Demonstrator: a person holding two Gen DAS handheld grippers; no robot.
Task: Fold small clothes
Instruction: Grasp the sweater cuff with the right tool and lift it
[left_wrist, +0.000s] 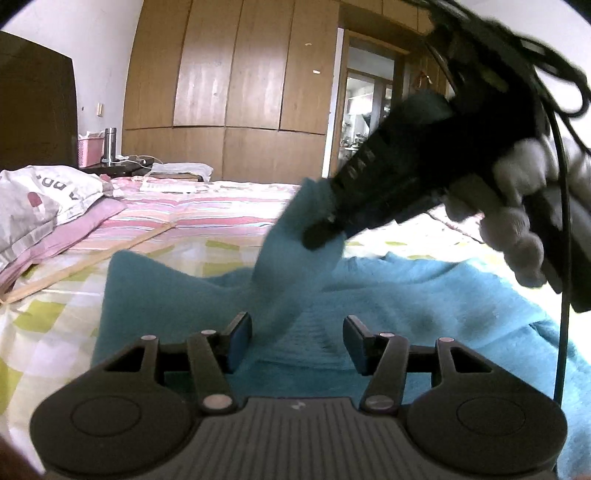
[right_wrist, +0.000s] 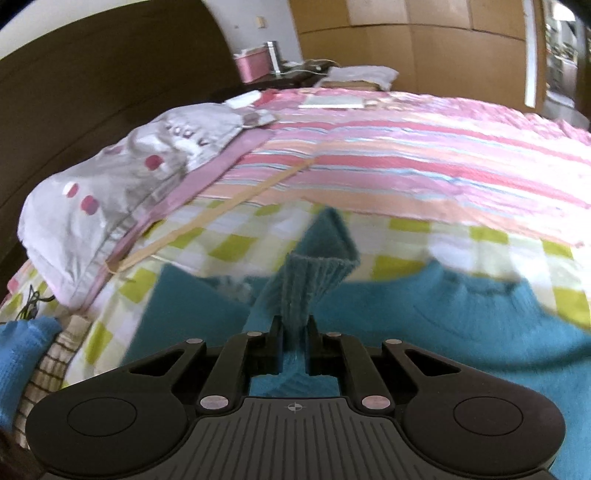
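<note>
Nearest to us in the right wrist view, our right gripper (right_wrist: 294, 332) was clamped on the ribbed cuff (right_wrist: 308, 280) of one teal sweater (right_wrist: 461, 317), the sleeve standing up from the jaws and pointing away toward the far side of the bed. In the left wrist view, our left gripper (left_wrist: 297, 341) hung low over the same sweater with its jaws apart and nothing pinched between them, though knit lay beneath the gap. The sweater sprawled flat on the green-checked sheet (right_wrist: 229, 247), its long axis running roughly across the frame, neckline toward the right. We counted one sweater and two grippers. A gloved hand (left_wrist: 517, 221) carried the right gripper in from the upper right, blocking part of the doorway. Beyond lay a pink striped blanket (right_wrist: 406, 147), one grey pillow (right_wrist: 122, 177) to the left, a wooden strip (left_wrist: 88, 258), and the wardrobe (left_wrist: 236, 74) behind.
</note>
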